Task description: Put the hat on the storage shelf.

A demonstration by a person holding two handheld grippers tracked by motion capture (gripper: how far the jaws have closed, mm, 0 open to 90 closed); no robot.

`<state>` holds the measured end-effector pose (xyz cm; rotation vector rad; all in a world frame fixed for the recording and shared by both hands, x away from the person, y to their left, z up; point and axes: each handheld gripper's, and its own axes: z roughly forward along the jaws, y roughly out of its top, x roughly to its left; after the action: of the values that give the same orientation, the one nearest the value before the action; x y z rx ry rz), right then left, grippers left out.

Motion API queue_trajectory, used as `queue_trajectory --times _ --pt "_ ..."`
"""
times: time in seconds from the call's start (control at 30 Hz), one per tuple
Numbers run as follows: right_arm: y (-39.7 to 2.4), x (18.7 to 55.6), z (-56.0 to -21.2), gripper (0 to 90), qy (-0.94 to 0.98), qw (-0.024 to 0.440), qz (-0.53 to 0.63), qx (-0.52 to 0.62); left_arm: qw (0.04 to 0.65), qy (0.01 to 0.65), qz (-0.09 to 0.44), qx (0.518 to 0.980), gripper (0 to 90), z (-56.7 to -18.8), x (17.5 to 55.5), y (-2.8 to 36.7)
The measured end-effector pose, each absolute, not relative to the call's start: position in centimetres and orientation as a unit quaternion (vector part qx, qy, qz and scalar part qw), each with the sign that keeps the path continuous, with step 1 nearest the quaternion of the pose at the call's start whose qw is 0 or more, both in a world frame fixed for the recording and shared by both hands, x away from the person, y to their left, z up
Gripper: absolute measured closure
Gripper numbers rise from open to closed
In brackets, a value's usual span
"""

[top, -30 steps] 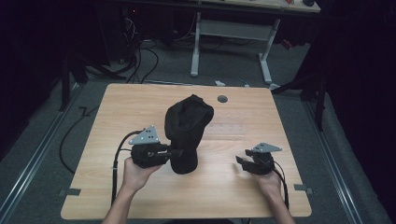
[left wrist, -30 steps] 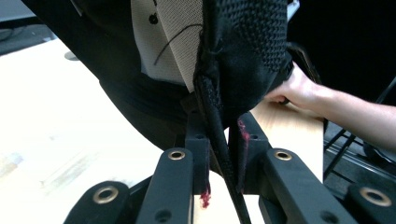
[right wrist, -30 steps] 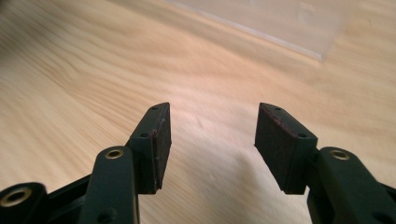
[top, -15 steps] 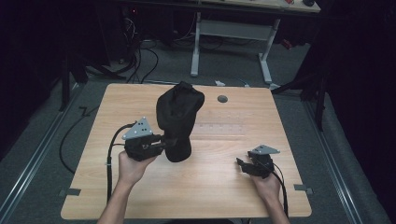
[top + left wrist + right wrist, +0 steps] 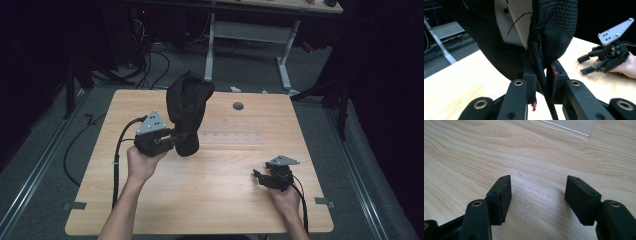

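A black fabric cap [image 5: 187, 105] with a mesh panel and pale lining [image 5: 554, 25] hangs upright just above the left half of the wooden table [image 5: 225, 195]. My left gripper [image 5: 180, 136] is shut on the cap's lower edge from the left, and a seam and a thin strap are pinched between its pads [image 5: 541, 72]. My right gripper [image 5: 257, 177] rests low at the table's front right, held by a hand. It is open and its jaws have just been opening, with bare wood between them [image 5: 537, 192]. It also appears farther off in the left gripper view [image 5: 584, 65].
A grey round grommet [image 5: 238, 106] sits in the tabletop near the far edge. A clear plastic strip [image 5: 574, 125] lies on the wood ahead of the right gripper. A white-legged desk frame [image 5: 282, 60] and cables [image 5: 150, 50] stand beyond the table.
The left hand has carried the cap up and to the left, away from the table's middle. The right hand has stayed in place while its jaws spread wider.
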<state>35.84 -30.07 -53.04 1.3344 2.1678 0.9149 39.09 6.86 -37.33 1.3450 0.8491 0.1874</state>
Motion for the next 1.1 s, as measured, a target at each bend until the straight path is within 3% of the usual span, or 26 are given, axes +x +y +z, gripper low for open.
queue_trajectory --times 0.6,1.1 --pt "-30.0 35.8 -53.1 38.4 0.782 0.217 0.33 0.482 0.683 0.372 0.139 0.614 78.9 -38.7 43.9 5.5" --pt "-30.0 35.8 -53.1 38.2 0.782 0.218 0.33 0.482 0.693 0.373 0.145 0.6 78.8 -40.2 46.6 4.9"
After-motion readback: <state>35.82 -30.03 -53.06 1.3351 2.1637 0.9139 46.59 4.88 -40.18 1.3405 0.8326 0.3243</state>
